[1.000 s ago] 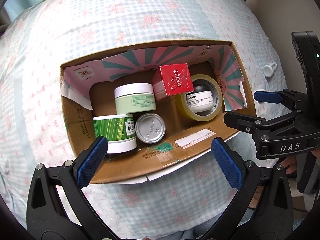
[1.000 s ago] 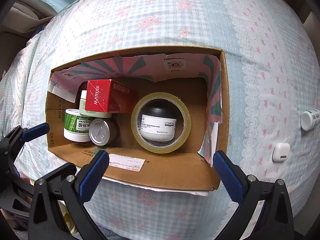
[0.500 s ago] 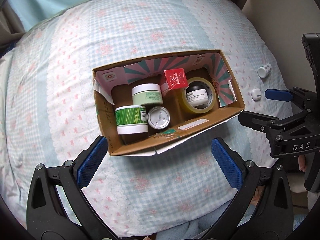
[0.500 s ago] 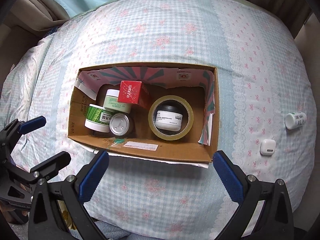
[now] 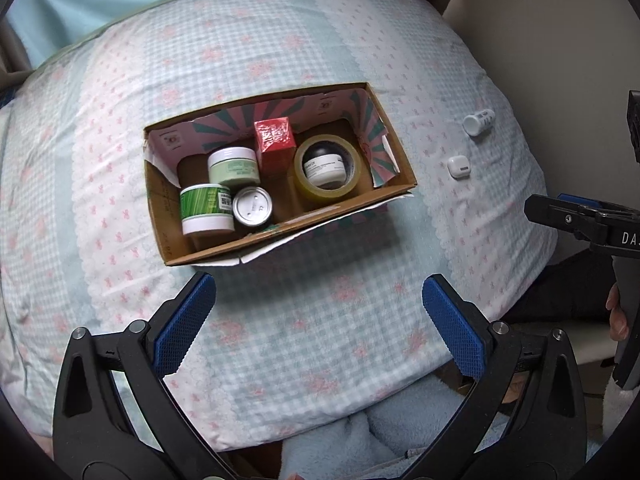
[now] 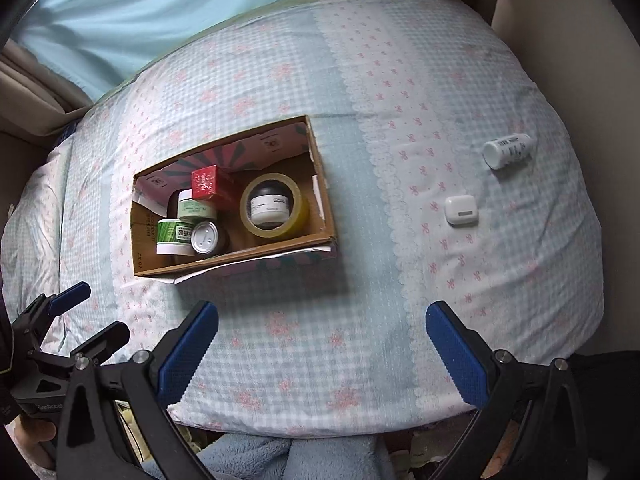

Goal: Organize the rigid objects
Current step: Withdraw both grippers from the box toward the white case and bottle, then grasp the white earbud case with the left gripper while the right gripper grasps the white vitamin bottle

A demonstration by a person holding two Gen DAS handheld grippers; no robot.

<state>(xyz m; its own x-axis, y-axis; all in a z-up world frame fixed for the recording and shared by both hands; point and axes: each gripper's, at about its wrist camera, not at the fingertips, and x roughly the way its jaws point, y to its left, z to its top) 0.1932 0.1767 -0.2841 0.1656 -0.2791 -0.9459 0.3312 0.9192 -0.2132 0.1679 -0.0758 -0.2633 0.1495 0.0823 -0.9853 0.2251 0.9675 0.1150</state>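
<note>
A cardboard box (image 5: 200, 252) (image 6: 224, 264) lies on the checked bedspread. It holds a red carton (image 5: 275, 142), a pale green jar (image 5: 233, 166), a green striped jar (image 5: 206, 208), a silver-lidded jar (image 5: 252, 206) and a tape roll (image 5: 327, 168) around a white jar. A white bottle (image 6: 506, 150) (image 5: 478, 121) and a white earbud case (image 6: 461, 210) (image 5: 458, 166) lie on the bed right of the box. My left gripper (image 5: 316, 320) and right gripper (image 6: 320, 340) are open and empty, held back from the box.
The bedspread (image 6: 360, 80) ends at a blue curtain (image 6: 120, 20) behind and a beige wall (image 5: 560, 40) at the right. A light blue fleece (image 6: 280, 456) lies below the bed's near edge.
Both grippers have pulled back and up from the box, which now looks smaller. The right view has swung right, bringing the bottle and earbud case further in.
</note>
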